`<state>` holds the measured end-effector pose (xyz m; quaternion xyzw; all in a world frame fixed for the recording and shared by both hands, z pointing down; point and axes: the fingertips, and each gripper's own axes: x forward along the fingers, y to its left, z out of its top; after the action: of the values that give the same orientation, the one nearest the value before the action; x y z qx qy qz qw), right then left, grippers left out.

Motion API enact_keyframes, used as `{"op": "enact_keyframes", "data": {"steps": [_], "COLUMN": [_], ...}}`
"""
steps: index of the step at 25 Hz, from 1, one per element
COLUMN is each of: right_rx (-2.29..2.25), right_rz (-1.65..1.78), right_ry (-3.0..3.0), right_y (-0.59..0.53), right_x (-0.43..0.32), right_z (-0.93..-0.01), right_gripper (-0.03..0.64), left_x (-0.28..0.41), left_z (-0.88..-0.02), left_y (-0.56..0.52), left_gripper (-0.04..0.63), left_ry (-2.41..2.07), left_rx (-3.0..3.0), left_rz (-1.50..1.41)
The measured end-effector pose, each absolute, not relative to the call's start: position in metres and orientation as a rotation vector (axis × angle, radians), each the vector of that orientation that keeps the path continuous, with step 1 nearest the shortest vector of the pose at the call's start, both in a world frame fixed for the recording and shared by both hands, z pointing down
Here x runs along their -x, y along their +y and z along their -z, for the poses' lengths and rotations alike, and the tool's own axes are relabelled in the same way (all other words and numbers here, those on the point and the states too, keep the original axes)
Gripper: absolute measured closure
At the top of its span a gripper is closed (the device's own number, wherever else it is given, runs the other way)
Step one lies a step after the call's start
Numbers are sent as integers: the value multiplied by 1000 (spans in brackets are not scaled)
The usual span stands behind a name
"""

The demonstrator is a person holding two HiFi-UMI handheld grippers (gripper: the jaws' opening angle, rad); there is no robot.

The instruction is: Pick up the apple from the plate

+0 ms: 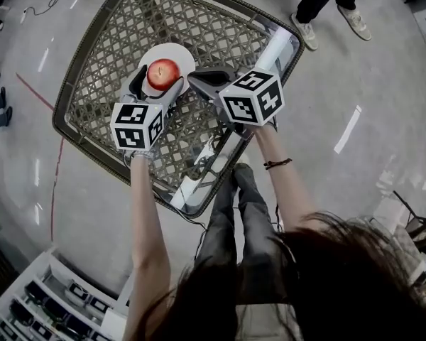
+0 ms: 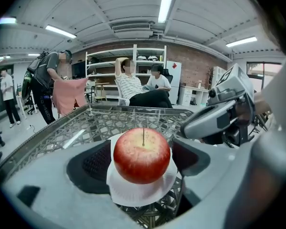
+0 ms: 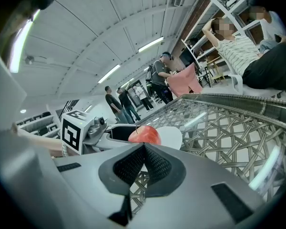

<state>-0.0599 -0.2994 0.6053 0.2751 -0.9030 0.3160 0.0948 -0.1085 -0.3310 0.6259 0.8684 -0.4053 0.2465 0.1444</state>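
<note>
In the upper middle of the head view, the apple sits on the white plate on the woven table, between the wide-apart jaws of the left gripper, which do not squeeze it, while the right gripper just beside is closed and empty.

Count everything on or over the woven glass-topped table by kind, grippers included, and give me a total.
Red round apple: 1
White round plate: 1
Grey two-jaw grippers: 2 (left gripper, right gripper)
Total: 4
</note>
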Motion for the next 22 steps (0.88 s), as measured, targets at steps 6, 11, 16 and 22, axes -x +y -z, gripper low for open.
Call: {"op": "enact_keyframes", "data": {"steps": [6, 11, 16, 22], "right_rx": [-826, -843, -848, -851], "right_rz": [-943, -953, -960, -964], "right_ry": [-2679, -2680, -2679, -2681], "right_y": [-301, -303, -302, -303], "right_x": [58, 56, 56, 54], "right_z": [-607, -608, -609, -608], "right_gripper": [607, 607, 608, 607], "left_x": [104, 103, 102, 103], "left_z": [-628, -629, -631, -629], "left_y": [-335, -339, -340, -340], "left_gripper": [202, 204, 204, 204], "left_ry": [-1153, -1149, -1139, -1151], "left_rx": [-2517, -2521, -2520, -2496], "left_rz": [-730, -734, -746, -738]}}
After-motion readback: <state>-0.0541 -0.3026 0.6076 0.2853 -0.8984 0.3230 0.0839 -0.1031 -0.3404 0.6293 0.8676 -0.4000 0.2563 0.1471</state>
